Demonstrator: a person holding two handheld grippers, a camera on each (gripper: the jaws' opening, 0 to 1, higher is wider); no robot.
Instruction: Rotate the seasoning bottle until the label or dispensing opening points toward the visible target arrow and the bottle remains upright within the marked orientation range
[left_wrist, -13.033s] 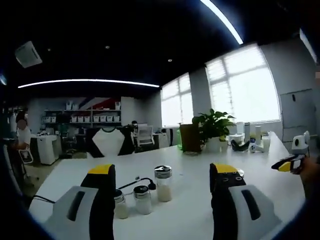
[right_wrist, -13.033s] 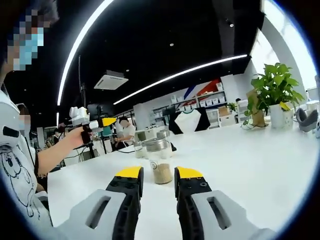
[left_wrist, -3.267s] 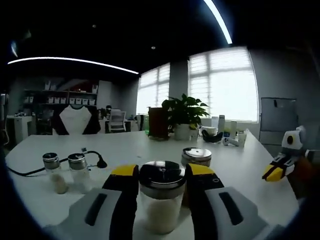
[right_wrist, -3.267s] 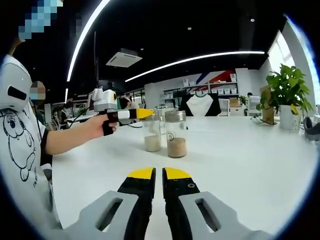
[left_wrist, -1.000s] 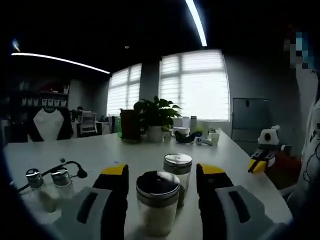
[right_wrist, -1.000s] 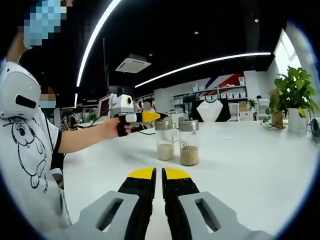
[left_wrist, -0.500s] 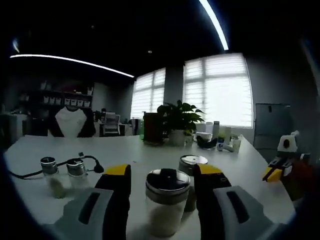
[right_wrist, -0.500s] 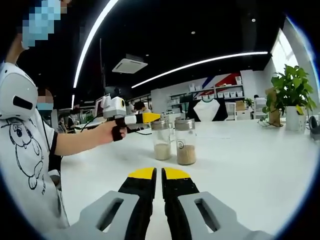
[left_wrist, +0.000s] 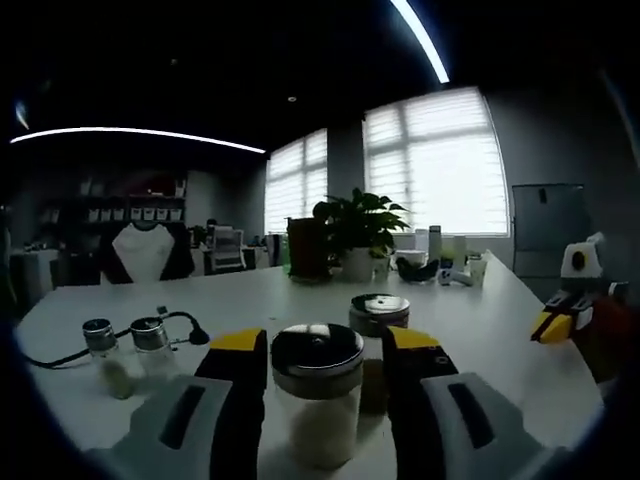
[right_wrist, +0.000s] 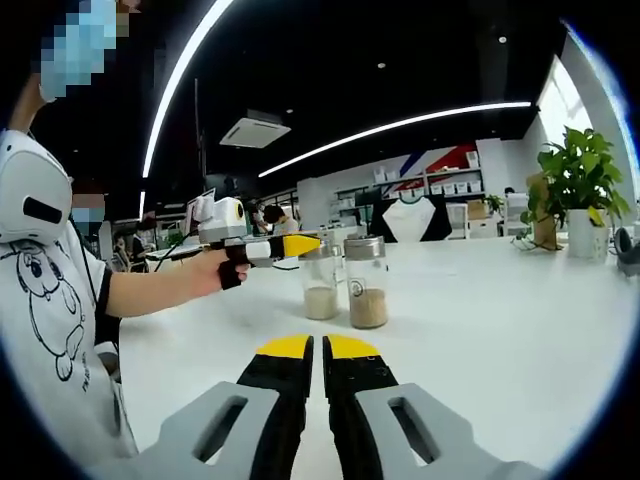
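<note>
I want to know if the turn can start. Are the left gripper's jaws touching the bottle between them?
Cannot tell. In the left gripper view the bottle sits between the left gripper's jaws, edges meeting the lid, but no clear contact or gap shows.

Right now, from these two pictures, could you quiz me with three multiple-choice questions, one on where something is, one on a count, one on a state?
1. Where is the glass seasoning bottle with the steel lid and white powder?
A. Between the left gripper's yellow-tipped jaws
B. Beside the potted green plant
C. Lying on its side at the table edge

2. How many small shakers stand by the black cable on the white table?
A. None
B. Two
C. Five

3. How do the right gripper's jaws stand?
A. Wide open
B. Shut on a bottle
C. Closed together, holding nothing

Answers: 1 A, the left gripper view shows the bottle upright between the jaws. 2 B, the pair of small shakers stands side by side. 3 C, the yellow tips meet, with both bottles farther off.
</note>
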